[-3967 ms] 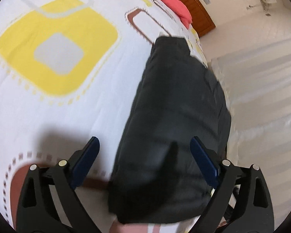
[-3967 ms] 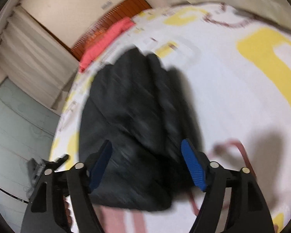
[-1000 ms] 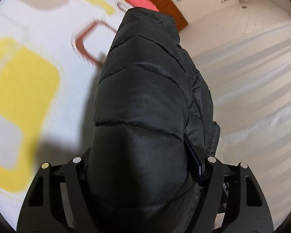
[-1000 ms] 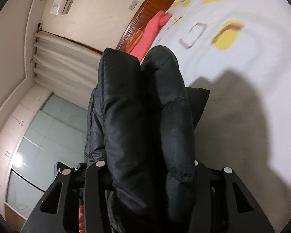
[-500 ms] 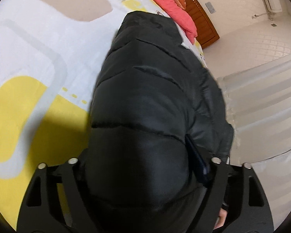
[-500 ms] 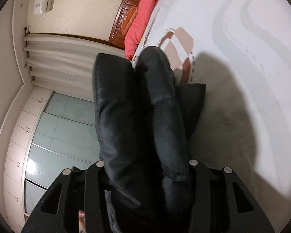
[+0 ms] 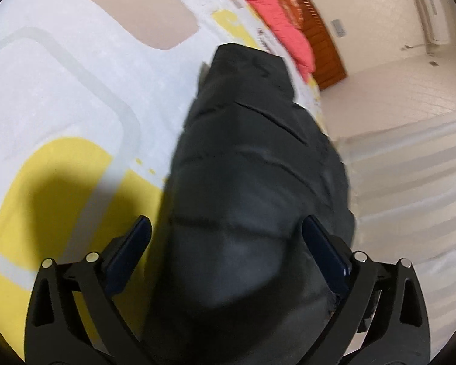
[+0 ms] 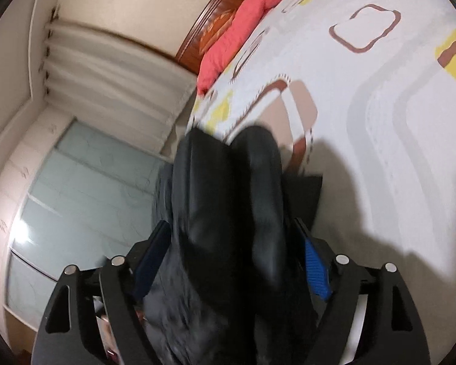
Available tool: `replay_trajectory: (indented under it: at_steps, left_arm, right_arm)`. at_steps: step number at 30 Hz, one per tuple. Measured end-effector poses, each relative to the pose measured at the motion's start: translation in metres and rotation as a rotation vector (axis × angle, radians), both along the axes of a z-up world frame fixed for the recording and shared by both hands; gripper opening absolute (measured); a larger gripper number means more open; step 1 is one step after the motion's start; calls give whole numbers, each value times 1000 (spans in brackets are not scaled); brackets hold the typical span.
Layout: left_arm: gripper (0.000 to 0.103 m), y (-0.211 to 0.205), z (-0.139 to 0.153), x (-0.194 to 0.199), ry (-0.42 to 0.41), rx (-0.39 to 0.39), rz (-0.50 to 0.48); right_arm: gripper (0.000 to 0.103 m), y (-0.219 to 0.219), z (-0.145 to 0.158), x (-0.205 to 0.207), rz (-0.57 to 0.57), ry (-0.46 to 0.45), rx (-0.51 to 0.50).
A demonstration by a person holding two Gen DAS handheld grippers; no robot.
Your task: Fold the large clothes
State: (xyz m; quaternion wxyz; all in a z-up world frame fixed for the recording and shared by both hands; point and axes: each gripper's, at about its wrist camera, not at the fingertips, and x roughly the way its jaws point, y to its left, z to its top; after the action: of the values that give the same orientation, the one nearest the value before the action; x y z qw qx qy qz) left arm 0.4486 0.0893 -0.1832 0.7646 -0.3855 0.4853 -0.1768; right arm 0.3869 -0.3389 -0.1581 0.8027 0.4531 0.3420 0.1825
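So here's the setup: a black puffer jacket [image 7: 252, 182], bundled into a long thick roll, lies on the bed [image 7: 60, 91] close to its curtain-side edge, and both claws sit right at the jacket's near end. The roll's long axis runs straight away from the claws toward the wooden headboard [image 7: 322, 42], with the red pillow [image 7: 276, 24] just past the jacket's far end. The left gripper [image 7: 228, 252] has its blue pads spread wide; the jacket bulges up between them, with a visible gap on the left pad's side, so I'd call it released rather than pinching. The right gripper [image 8: 231, 258] looks the same, fingers apart either side of two fat padded folds, no squeeze on the fabric as far as I can tell, though the view is blurry. Neither hand is obviously nearer; both straddle that same near end, left on the side away from the curtain [image 8: 112, 76], right toward it. My guess is any next fold goes along that long axis, near end over toward the headboard. Room-wise, on the side of the jacket away from the curtain there's loads of open patterned bedspread, while the curtain side drops off the mattress almost immediately, so sliding the jacket that way risks it slipping to the floor.
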Motion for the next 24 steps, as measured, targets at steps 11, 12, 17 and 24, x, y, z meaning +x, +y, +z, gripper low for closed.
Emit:
replay_trajectory:
  at_steps: [11, 12, 17, 24]
  left_arm:
    - [91, -40, -4, 34, 7, 161, -27]
    - [91, -42, -5, 36, 4, 175, -29]
    - [93, -51, -5, 35, 0, 231, -27]
    - [93, -39, 23, 27, -32, 244, -29]
  right_arm:
    - [35, -13, -60, 30, -57, 156, 184]
    - [34, -14, -62, 27, -60, 152, 201]
    - [32, -13, -67, 26, -70, 147, 208]
    - [53, -15, -42, 25, -62, 171, 173]
